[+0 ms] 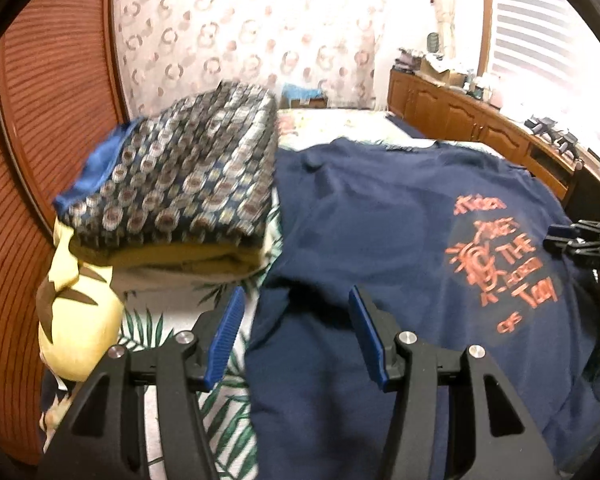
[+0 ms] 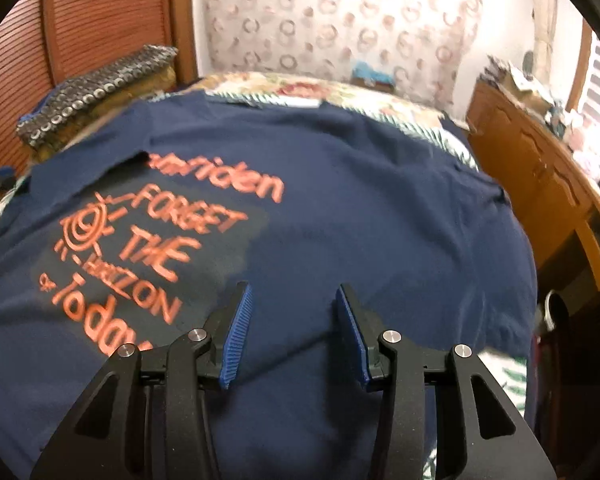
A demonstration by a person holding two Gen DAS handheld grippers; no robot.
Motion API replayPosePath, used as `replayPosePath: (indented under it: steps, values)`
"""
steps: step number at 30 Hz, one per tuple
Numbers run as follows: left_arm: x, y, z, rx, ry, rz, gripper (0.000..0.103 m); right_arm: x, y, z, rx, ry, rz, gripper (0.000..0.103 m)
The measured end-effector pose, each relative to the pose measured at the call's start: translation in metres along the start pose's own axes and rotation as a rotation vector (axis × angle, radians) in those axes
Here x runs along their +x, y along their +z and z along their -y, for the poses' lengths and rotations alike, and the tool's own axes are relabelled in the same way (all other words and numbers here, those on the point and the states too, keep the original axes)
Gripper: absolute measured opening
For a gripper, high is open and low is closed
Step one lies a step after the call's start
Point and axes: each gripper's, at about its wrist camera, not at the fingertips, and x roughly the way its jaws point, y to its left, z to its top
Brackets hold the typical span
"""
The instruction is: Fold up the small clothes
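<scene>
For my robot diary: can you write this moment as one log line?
left gripper: open, empty | right gripper: open, empty | navy T-shirt: spread flat, unfolded | folded stack: beside shirt

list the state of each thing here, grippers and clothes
navy blue t-shirt with orange print: spread flat on the bed, print up, not yet folded
stack of folded clothes with patterned top piece: folded, piled beside the shirt
left gripper: open, holding nothing
right gripper: open, holding nothing
</scene>
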Motion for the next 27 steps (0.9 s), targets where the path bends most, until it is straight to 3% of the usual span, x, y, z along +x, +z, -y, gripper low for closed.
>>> replayPosePath:
  steps: [9, 15, 27]
  values:
    - [-0.002, 0.023, 0.036, 0.010, -0.055, 0.044, 0.054, -0.005, -0.011, -0.002, 0.003, -0.035, -0.023, 0.064]
    - [0.005, 0.032, 0.062, 0.016, -0.096, 0.054, 0.054, -0.008, -0.017, 0.001, 0.008, -0.003, -0.034, 0.074]
    - [0.032, 0.018, 0.100, 0.049, -0.146, -0.020, 0.054, -0.036, -0.045, 0.009, 0.025, -0.023, -0.034, 0.079]
